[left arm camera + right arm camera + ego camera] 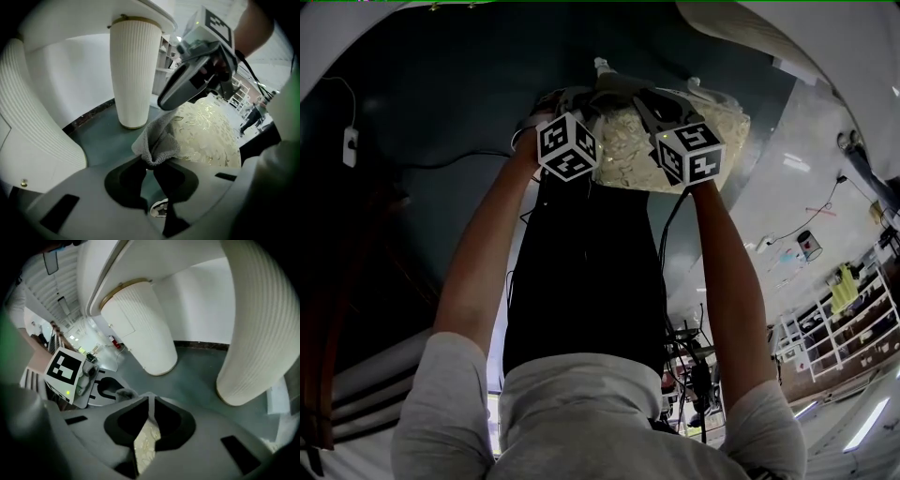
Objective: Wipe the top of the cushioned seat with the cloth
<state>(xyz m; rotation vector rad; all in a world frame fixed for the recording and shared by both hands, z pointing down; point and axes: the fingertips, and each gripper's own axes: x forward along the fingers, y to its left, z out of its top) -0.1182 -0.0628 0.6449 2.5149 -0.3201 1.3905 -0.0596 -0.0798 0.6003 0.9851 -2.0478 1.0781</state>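
Observation:
The cushioned seat (211, 136) is round, with a cream cover patterned in gold; in the head view the seat (727, 131) lies beyond both marker cubes. A grey cloth (159, 138) hangs bunched at the seat's near edge. My left gripper (151, 164) is shut on the cloth's lower fold. My right gripper (164, 102) hovers just above the cloth's top, tilted down. In the right gripper view, the right gripper (150, 401) has its jaws closed together, with nothing seen between them and the seat's pattern showing below. The left gripper (115, 391) sits at lower left there with a tuft of cloth.
A white ribbed pedestal (133, 75) stands on the teal floor (103, 136) just behind the seat. A curved white ribbed wall (33, 117) is at left and a second ribbed column (258, 333) at right. Shelving (844, 319) stands farther off.

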